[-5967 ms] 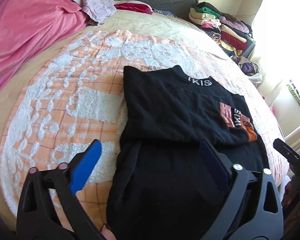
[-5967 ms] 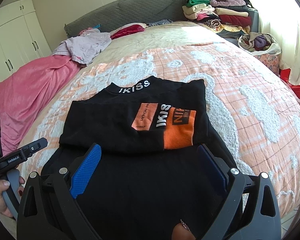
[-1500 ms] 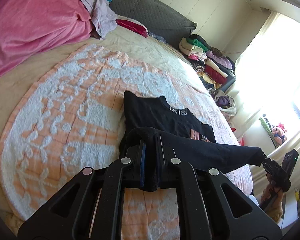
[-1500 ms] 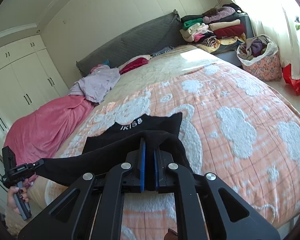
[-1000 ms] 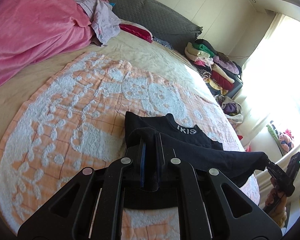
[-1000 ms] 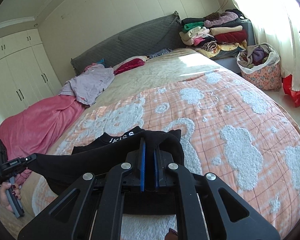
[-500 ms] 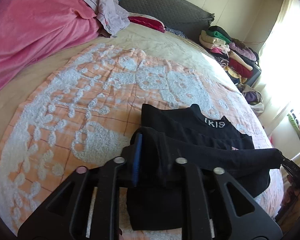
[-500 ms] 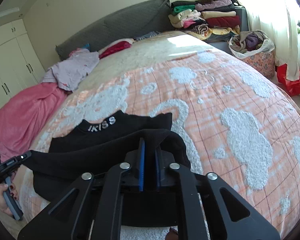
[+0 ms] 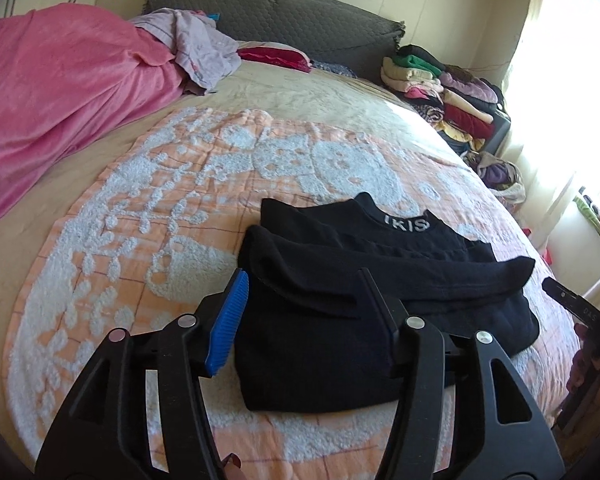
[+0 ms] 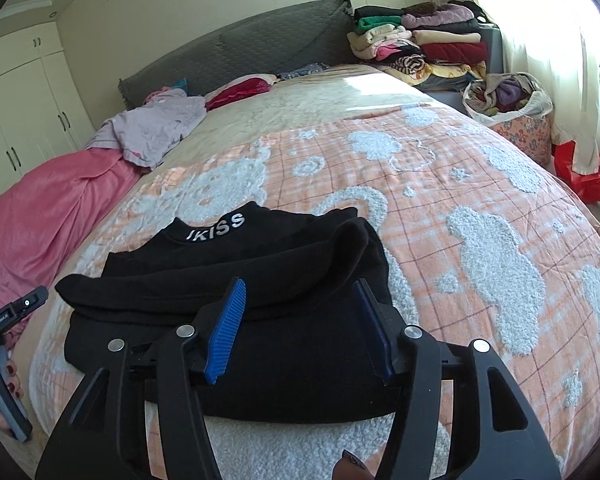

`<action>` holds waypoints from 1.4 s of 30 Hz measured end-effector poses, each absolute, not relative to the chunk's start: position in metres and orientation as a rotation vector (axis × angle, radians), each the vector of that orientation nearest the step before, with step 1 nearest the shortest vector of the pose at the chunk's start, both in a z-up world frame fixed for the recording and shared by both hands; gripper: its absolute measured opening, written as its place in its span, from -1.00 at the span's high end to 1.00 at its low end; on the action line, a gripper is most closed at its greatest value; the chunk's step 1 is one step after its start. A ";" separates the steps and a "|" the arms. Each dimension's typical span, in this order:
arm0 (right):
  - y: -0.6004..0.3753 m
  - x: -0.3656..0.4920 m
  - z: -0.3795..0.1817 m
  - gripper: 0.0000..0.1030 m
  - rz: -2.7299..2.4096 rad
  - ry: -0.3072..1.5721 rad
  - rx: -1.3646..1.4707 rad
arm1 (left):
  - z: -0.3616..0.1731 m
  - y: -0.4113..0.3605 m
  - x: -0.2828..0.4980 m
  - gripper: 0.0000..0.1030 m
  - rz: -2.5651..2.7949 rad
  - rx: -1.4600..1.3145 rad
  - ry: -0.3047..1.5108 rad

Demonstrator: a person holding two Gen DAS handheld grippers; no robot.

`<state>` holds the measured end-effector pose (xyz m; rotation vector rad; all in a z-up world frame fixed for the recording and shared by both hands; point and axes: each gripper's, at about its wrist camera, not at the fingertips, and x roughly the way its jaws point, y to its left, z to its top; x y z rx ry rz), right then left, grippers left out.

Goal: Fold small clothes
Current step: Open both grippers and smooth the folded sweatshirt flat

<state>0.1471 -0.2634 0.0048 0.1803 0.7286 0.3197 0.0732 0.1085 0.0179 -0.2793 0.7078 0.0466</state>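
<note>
A black shirt (image 9: 332, 320) with a white-lettered collar lies folded on the orange and white blanket (image 9: 140, 216); its lower half is laid up over the chest, and the collar shows beyond the fold. It also shows in the right wrist view (image 10: 260, 304). My left gripper (image 9: 300, 304) is open and empty over the shirt's left near part. My right gripper (image 10: 298, 312) is open and empty over the shirt's right near part. The right gripper's tip (image 9: 572, 304) shows at the left view's right edge; the left gripper (image 10: 12, 316) shows at the right view's left edge.
A pink quilt (image 9: 60, 92) and a lilac garment (image 9: 196, 44) lie on the bed's left side. A stack of folded clothes (image 10: 424, 44) stands by the grey headboard (image 10: 240, 52). A bag of clothes (image 10: 508, 100) and a red bag (image 10: 584, 172) sit on the floor.
Both grippers carried the shirt's lower edge up and forward over its chest, laid it down and opened. The orange print is now covered.
</note>
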 end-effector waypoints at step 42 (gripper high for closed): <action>-0.174 0.171 -0.057 -0.02 0.371 0.903 -0.140 | -0.043 0.023 0.118 0.16 -0.078 -0.018 0.880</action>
